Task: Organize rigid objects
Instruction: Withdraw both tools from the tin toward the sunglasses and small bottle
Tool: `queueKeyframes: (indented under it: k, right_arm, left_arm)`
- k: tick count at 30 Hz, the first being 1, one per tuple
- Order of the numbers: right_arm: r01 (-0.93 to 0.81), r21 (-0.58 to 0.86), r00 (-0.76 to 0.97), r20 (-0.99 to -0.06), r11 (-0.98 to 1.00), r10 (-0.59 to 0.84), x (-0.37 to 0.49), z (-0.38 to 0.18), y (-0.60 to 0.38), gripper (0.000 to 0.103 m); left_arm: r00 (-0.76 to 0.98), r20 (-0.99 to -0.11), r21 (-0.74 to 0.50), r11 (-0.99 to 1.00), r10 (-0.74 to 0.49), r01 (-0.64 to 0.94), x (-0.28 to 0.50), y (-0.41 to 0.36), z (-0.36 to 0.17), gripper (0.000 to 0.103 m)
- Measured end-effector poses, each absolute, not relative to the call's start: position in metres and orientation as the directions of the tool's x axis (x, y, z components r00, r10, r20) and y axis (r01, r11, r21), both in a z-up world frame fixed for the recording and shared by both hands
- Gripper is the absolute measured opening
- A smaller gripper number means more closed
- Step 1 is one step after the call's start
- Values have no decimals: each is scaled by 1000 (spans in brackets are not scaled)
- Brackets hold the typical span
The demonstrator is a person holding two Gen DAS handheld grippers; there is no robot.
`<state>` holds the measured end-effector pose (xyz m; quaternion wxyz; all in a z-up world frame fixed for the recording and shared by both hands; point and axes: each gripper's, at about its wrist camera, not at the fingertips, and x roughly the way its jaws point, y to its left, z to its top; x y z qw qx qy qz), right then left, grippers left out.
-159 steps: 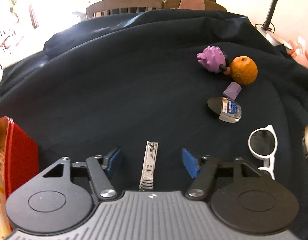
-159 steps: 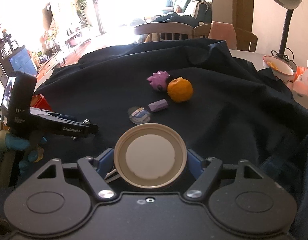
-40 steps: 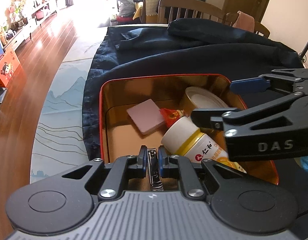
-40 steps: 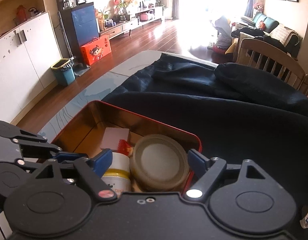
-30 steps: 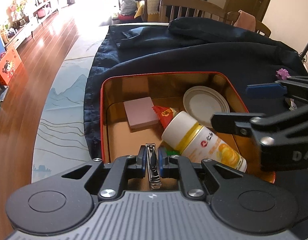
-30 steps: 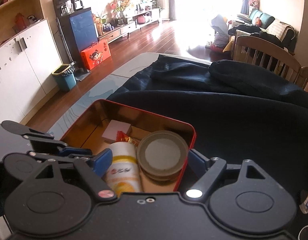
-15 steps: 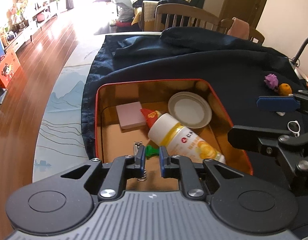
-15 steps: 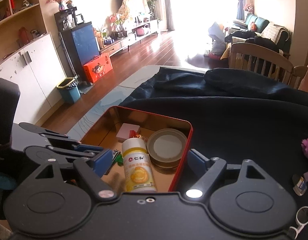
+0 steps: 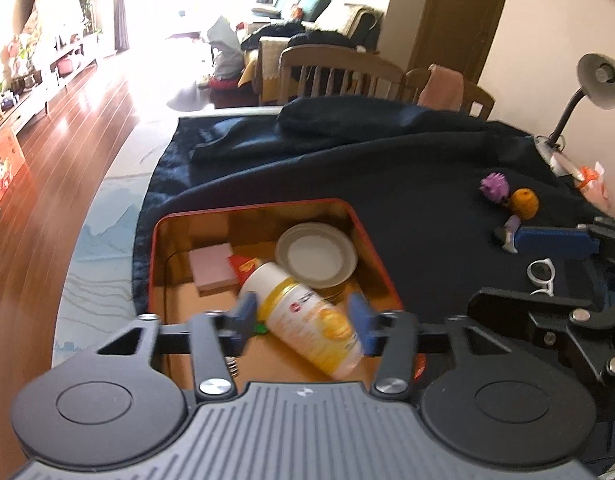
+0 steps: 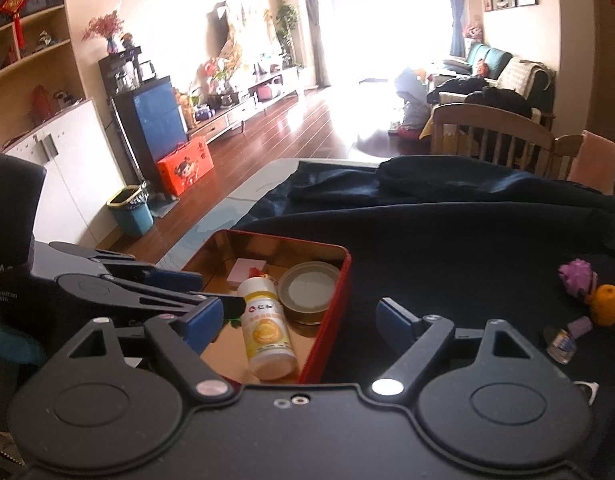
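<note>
Now the left tool is opening, empty, over the red rectangular metal tin, right tool wide at three o'clock — drifting together, they could clash.

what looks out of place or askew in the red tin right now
Only the white and yellow bottle: it lies tipped on its side across the red tin, cap end near the round lid and a red wrapper. The pink block lies flat. Nothing looks spilled or damaged.
</note>
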<state>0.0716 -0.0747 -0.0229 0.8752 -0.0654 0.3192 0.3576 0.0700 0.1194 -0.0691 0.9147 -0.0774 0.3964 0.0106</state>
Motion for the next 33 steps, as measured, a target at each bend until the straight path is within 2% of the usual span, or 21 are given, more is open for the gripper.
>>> queueKeyframes:
  k: [3,8,12,15,33]
  right_arm:
    - [-648,120,560,-594,752,577,68,-21,-90,88]
    - [-619,128,586,-581,775,564,63,-19,-115,100]
    - [-586,132,608,-581,799,542,62,-21,-137,102]
    - [-557,138,621,-586,819,521,64,-26,-154,103]
    - [-400,125,654,-655,908,378,101,-56,-269,102]
  left_arm:
    - [702,-711,-134,989,-49,-66,68,110,-62,58]
    - [723,-687,-152,987,-72,-46,68,94,-53,71]
    - [739,-670,-151,988,-73,-39,68,79,-49,73]
    - [756,-652,-147,988,-62,-46,68,69,-46,83]
    - [756,-644,-165,986,-113,7,117,-28,-55,84]
